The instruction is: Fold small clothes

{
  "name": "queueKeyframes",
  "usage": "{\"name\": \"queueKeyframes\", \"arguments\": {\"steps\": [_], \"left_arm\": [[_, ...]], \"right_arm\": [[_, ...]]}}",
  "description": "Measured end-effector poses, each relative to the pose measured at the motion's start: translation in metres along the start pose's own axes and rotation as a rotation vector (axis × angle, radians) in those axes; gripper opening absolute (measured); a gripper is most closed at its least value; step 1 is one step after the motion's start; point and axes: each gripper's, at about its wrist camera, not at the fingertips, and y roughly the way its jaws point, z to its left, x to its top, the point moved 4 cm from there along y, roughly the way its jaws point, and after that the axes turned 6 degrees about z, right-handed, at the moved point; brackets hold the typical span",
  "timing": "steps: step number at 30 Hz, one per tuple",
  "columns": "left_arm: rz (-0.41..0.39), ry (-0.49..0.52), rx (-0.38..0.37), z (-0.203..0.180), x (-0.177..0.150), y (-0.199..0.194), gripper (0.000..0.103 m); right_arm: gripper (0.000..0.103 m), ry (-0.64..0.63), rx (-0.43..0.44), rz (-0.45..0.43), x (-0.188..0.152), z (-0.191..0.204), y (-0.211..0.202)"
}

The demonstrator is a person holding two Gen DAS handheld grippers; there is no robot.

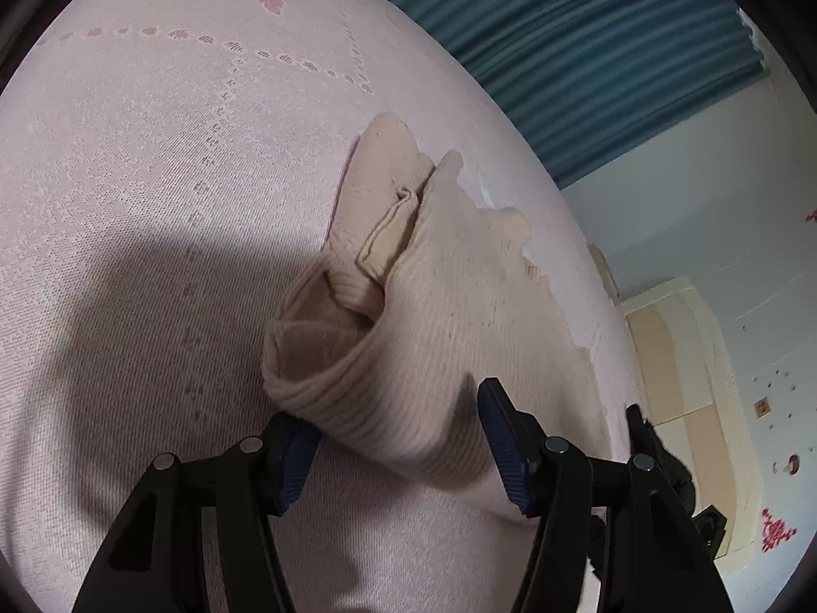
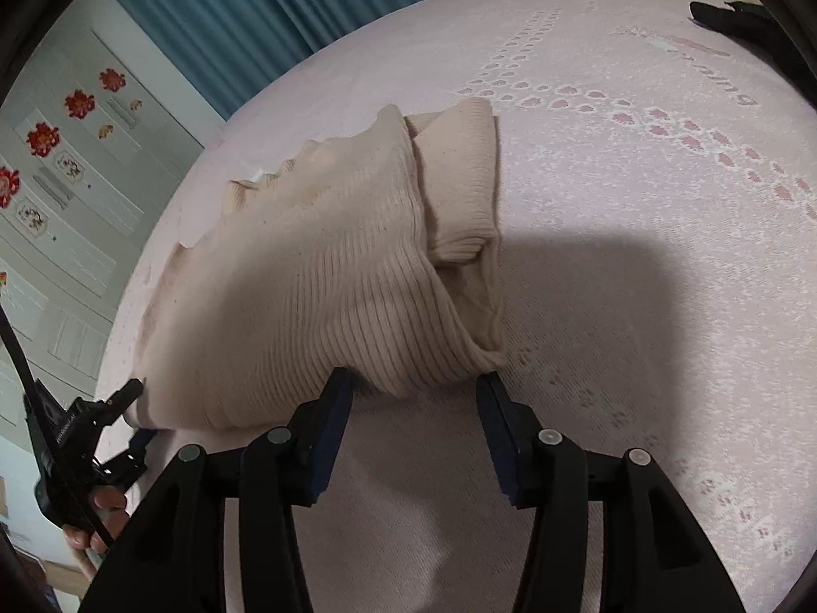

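Observation:
A beige ribbed knit garment (image 1: 424, 301) lies partly folded on a pink patterned bed cover (image 1: 153, 204). In the left wrist view my left gripper (image 1: 398, 434) is open, its fingers on either side of the garment's near ribbed edge. In the right wrist view the garment (image 2: 316, 286) lies just ahead of my right gripper (image 2: 416, 398), which is open with its fingertips at the near hem. The left gripper (image 2: 133, 408) shows at the garment's left corner, held by a hand.
The bed cover (image 2: 638, 306) stretches wide to the right. A blue curtain (image 1: 587, 41) and a white wall with red flower stickers (image 2: 76, 102) stand beyond the bed edge. A dark object (image 2: 735, 20) lies at the far right of the bed.

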Motion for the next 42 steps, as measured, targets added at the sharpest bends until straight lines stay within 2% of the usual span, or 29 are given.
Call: {"name": "queueKeyframes", "arguments": {"steps": [7,12,14,18,20,23,32,42], "left_arm": [[-0.031,0.009,0.005,-0.001,0.006,0.004,0.053],[-0.036,0.005,0.016,0.001,0.011,0.008,0.036],[-0.026,-0.013,-0.004,0.004,0.013,0.009,0.031],[-0.019,-0.047,-0.037,0.010,0.016,0.009,0.016],[-0.029,-0.039,-0.042,0.009,0.016,0.006,0.012],[-0.045,-0.008,-0.026,0.005,0.013,0.001,0.011],[-0.037,0.011,-0.025,0.005,0.002,-0.018,0.010],[-0.010,0.141,0.053,-0.001,-0.046,-0.062,0.010]], "right_arm": [[0.052,0.053,0.029,-0.023,0.013,0.004,0.011],[0.051,0.063,0.024,-0.041,0.021,0.005,0.016],[0.044,0.077,0.020,-0.047,0.024,0.004,0.018],[0.012,0.107,0.056,-0.034,0.029,0.001,0.025],[0.010,0.088,0.042,-0.054,0.030,0.004,0.024],[0.009,0.054,0.023,-0.083,0.029,0.010,0.020],[0.008,0.099,0.120,-0.110,0.020,-0.001,0.000],[0.008,0.051,0.113,-0.095,-0.016,-0.007,-0.041]]}}
